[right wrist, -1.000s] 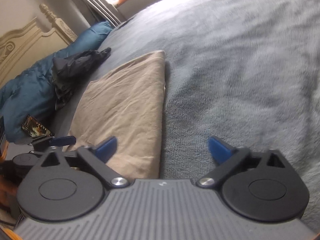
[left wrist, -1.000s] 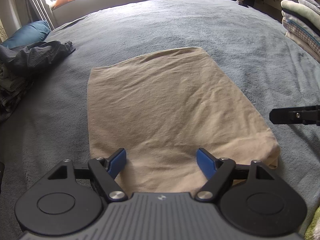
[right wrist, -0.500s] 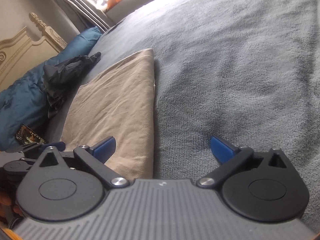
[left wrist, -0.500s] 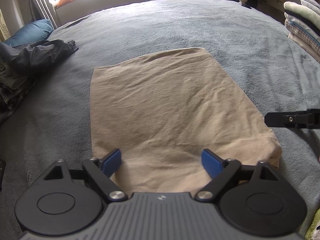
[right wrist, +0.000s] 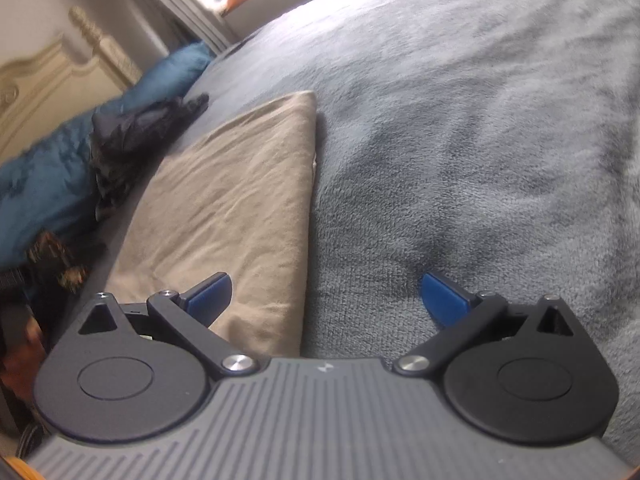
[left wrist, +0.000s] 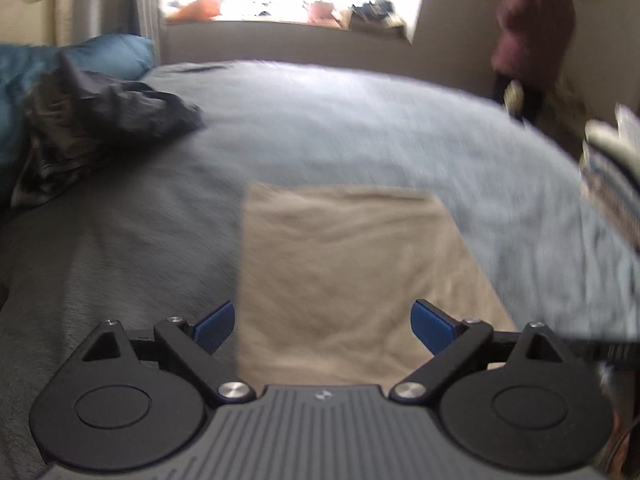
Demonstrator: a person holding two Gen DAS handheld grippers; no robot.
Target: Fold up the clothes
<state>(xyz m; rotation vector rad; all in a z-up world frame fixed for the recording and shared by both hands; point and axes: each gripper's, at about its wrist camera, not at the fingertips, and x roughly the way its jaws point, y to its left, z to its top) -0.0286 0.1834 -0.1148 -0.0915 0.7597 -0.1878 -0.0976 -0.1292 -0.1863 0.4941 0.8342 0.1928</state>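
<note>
The tan, rectangular folded cotton garment (left wrist: 352,276) lies flat on the grey fleece bed cover (left wrist: 360,128), already a neat panel with 1 crisp folded edge along its right side in the right wrist view (right wrist: 224,216). The left gripper (left wrist: 323,322) hangs just above the garment's near end with its blue pads spread wide and nothing pinched between them; the right gripper (right wrist: 326,294) hovers over the near right corner, also spread and empty, straddling the folded edge so that 1 pad is above cloth and the other above the cover. The likely trouble is in the next grab: if either claw closes while so near the fleece, it could pinch the bed cover together with the cloth, and a lift would then drag the panel askew. A pad biting only the top layer would peel the fold open instead of carrying all layers over. The left view is blurred, so its aim is hard to judge. The crumpled black garment (left wrist: 104,116) beside the blue pillow (right wrist: 60,172) and the stack of folded laundry (left wrist: 612,184) lie well apart from the work.
</note>
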